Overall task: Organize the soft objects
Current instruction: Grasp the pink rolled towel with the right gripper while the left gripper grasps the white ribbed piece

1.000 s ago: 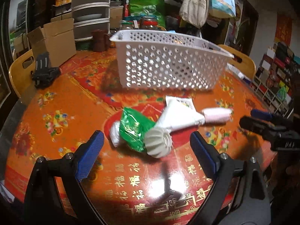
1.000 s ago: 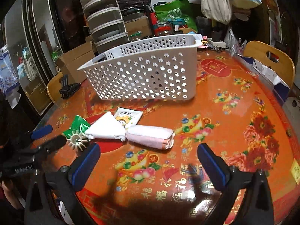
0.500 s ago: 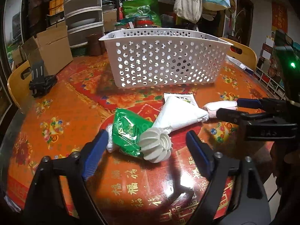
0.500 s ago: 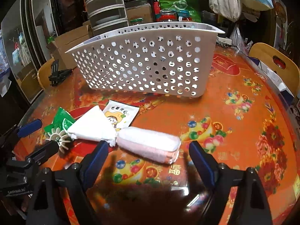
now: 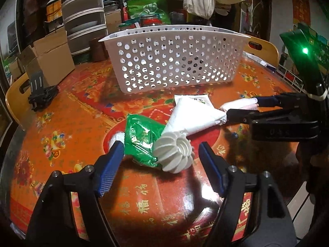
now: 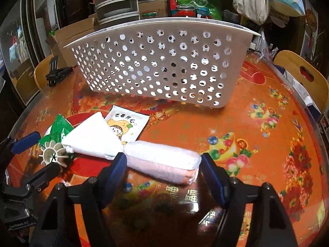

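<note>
From my right tool [image 6: 162, 164] the rolled pink towel [image 6: 164, 161] lies straight ahead and crosswise, its long axis running from one finger to the other, so the tool spans it lengthwise rather than across its girth. The jaws are closing, with the roll between them; the left pad sits at one end and the right pad just beside the other, and I cannot tell that either presses in yet. My left tool [image 5: 162, 160] faces the white ribbed cap [image 5: 174, 151] of the white pouch [image 5: 195, 116], which angles away toward the right tool, with the green packet [image 5: 141, 138] partly under it. Those jaws are closing too, pads on either side of the cap and packet and apart from both, as far as I can see. All of it lies on the counter [image 6: 257, 144], in front of the white basket [image 6: 164, 61], into which I judge these go.
</note>
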`<state>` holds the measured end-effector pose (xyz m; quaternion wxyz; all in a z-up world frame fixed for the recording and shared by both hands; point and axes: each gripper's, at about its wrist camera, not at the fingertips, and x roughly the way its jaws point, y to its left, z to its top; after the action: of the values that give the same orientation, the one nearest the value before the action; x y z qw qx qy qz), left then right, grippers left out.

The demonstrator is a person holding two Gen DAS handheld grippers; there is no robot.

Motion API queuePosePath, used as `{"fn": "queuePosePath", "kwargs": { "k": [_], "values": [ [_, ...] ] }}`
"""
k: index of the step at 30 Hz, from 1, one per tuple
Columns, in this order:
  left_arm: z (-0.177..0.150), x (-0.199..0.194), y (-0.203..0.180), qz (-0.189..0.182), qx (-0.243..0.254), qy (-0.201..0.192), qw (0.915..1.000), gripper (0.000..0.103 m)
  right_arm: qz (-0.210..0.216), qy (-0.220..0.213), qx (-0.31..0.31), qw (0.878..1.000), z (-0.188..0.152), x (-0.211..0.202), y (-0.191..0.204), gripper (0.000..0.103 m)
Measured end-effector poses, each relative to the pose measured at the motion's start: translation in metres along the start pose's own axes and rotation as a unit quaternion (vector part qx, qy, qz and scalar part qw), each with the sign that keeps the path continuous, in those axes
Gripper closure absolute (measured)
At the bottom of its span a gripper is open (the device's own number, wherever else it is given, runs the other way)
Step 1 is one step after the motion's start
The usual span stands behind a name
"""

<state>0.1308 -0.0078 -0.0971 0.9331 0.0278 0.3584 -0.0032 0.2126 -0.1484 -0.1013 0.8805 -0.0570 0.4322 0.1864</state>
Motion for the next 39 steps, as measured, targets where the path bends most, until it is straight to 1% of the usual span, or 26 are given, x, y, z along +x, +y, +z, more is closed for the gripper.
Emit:
{"fn": "queuePosePath", "kwargs": {
  "k": [5,10,14,15,20,22,25,27,29,32,36,39],
  "values": [
    [-0.002,-0.002,-0.002,-0.003,0.008,-0.005,0.9999,0.03,-0.011,-0.004,-0.013,1.0,-0.002,-0.001,0.005,0.033],
    [0.0,-0.008,-0.004,0.002,0.015,-0.013,0.9998,0.03,-0.009,-0.013,-0.01,1.0,-0.003,-0.004,0.004,0.038],
    [0.001,-0.009,-0.01,0.01,0.028,-0.016,0.9994,0.03,-0.009,-0.023,-0.007,1.0,-0.004,-0.007,0.002,0.049],
    [0.001,-0.008,-0.011,0.011,0.032,-0.014,0.9993,0.03,-0.007,-0.023,-0.005,1.0,-0.004,-0.007,0.001,0.05],
    [0.0,0.0,-0.019,0.019,0.047,-0.004,0.9987,0.03,0.0,-0.021,-0.003,1.0,-0.004,-0.007,-0.001,0.05],
    [-0.001,0.002,-0.021,0.018,0.049,0.0,0.9986,0.032,0.006,-0.019,0.001,1.0,-0.004,-0.007,-0.004,0.05],
    [-0.002,0.006,-0.021,0.013,0.049,0.005,0.9987,0.042,0.02,-0.009,0.016,1.0,-0.004,-0.004,-0.009,0.048],
    [-0.003,0.01,-0.02,0.006,0.045,0.012,0.9989,0.057,0.025,-0.01,0.023,0.999,-0.004,-0.004,-0.011,0.048],
    [-0.004,0.014,-0.018,-0.001,0.041,0.018,0.999,0.061,0.024,-0.008,0.021,0.999,-0.003,-0.003,-0.01,0.046],
    [-0.004,0.015,-0.013,-0.015,0.031,0.018,0.9992,0.062,0.013,-0.002,-0.002,1.0,0.002,0.0,-0.004,0.044],
    [-0.003,0.017,-0.007,-0.027,0.022,0.017,0.9992,0.062,0.018,0.007,-0.025,1.0,0.013,0.004,-0.001,0.038],
    [-0.004,0.018,-0.006,-0.03,0.021,0.016,0.9992,0.062,0.024,0.014,-0.035,0.999,0.019,0.008,0.0,0.036]
  ]
}}
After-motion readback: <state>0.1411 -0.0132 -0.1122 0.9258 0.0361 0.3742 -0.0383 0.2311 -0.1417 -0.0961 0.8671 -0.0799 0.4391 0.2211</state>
